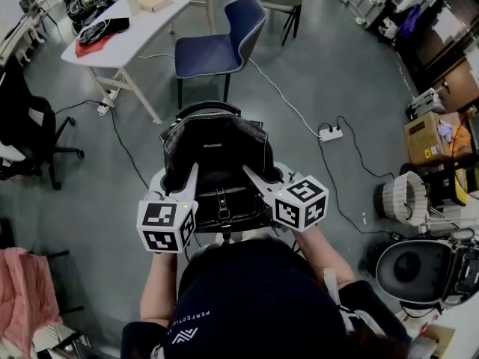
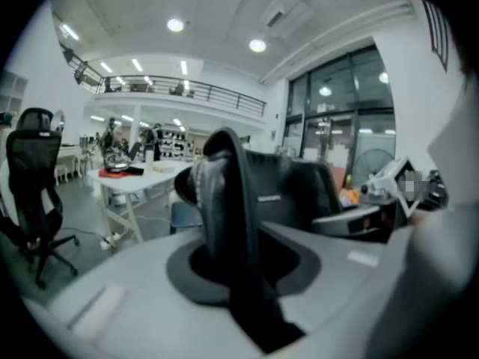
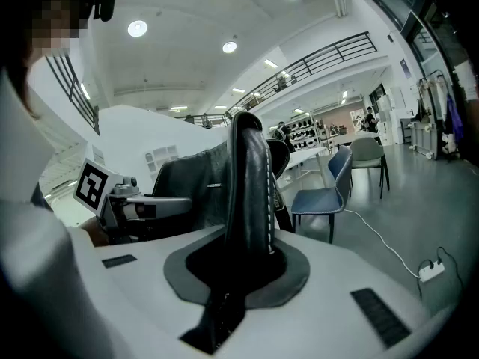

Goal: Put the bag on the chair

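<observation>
A black leather bag (image 1: 217, 152) hangs in the air between my two grippers, held up in front of the person. My left gripper (image 1: 190, 176) is shut on the bag's left edge, and the dark leather fold (image 2: 224, 200) fills its jaws. My right gripper (image 1: 251, 175) is shut on the bag's right edge, with a stitched leather strap (image 3: 251, 193) clamped between its jaws. The blue chair (image 1: 217, 47) stands just beyond the bag with nothing on its seat. It also shows as the blue chair (image 3: 329, 193) in the right gripper view.
A white table (image 1: 161, 25) with a red folder and boxes stands left of the chair. A black office chair (image 1: 30, 133) is at the far left. A power strip (image 1: 331, 133) and cables lie on the floor at right, near a fan (image 1: 408, 197) and a cardboard box (image 1: 425, 137).
</observation>
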